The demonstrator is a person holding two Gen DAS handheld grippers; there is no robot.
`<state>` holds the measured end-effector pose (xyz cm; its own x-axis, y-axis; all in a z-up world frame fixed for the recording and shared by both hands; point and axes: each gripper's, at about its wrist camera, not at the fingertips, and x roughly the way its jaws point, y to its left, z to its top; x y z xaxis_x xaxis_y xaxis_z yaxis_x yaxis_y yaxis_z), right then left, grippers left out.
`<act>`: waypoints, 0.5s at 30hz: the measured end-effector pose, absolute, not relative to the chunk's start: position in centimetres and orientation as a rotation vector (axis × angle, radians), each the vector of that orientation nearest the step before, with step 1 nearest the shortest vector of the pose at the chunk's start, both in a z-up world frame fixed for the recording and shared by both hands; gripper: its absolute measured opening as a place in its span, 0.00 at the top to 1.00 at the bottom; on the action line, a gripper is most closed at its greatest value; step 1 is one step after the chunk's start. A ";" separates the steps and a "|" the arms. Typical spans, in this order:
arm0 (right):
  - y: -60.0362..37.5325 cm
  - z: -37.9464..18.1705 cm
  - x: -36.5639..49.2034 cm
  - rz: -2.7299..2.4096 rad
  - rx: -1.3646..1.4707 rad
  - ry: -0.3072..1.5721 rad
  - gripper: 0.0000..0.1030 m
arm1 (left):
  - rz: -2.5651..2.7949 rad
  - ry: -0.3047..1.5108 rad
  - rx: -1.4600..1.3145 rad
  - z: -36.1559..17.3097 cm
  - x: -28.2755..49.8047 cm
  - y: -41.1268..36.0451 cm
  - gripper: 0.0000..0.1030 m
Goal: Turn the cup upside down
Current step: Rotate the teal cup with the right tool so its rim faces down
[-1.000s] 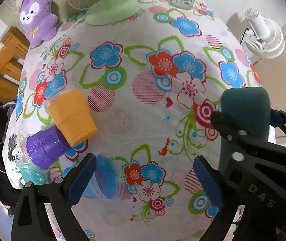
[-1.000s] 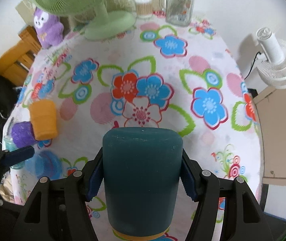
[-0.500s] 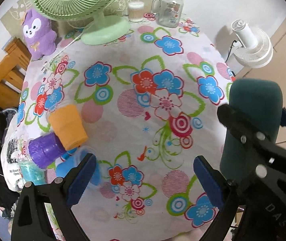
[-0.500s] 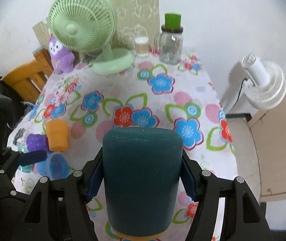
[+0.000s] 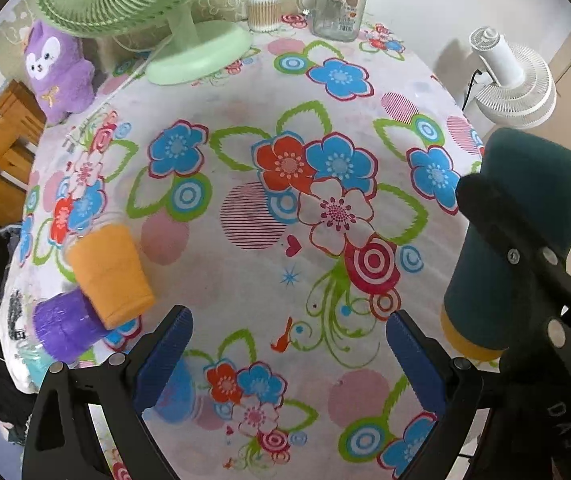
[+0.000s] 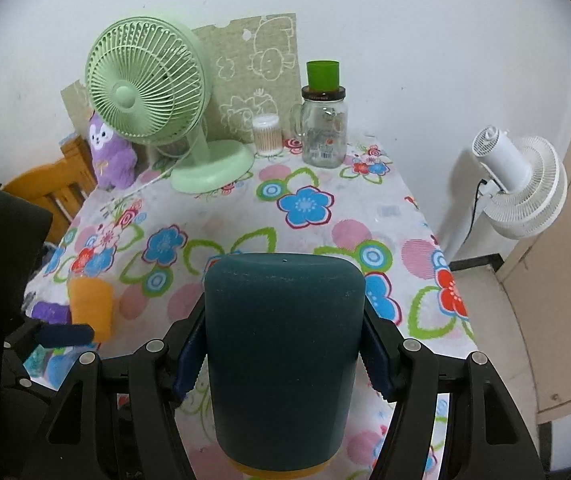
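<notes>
Right gripper [image 6: 285,364] clamps the dark teal cup with a yellow rim band [image 6: 283,360], closed end up, above the near right part of the floral tablecloth [image 5: 245,264].

Hidden or unclear: the cup's mouth faces down and is cut off at the frame bottom in the right wrist view; a translucent blue cup [image 5: 175,394] sits partly behind a blue pad of the left gripper [image 5: 287,346]; the label on the glass mason jar with handle [image 6: 324,130] is too small to read. Left gripper's jaws stand wide with nothing between them. Orange plastic cup [image 5: 107,276] and purple ribbed cup [image 5: 63,330] lie touching near the left table edge; the middle of the cloth is bare. Green desk fan [image 6: 153,100] stands at the far edge. Legible writing: "DAS" on the right gripper's body.
</notes>
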<state>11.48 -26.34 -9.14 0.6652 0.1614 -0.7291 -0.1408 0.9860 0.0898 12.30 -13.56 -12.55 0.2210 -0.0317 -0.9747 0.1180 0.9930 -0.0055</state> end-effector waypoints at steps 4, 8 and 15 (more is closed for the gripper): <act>-26.3 -10.5 12.1 0.173 0.020 0.771 0.34 | -0.103 1.361 0.086 -14.4 13.3 -13.9 0.04; -25.8 -11.8 13.0 0.163 -0.005 0.729 0.34 | -0.098 1.369 0.087 -15.7 14.0 -13.9 0.04; -25.2 -13.6 14.9 0.159 0.017 0.694 0.34 | -0.048 1.353 0.148 -16.8 14.7 -13.6 0.04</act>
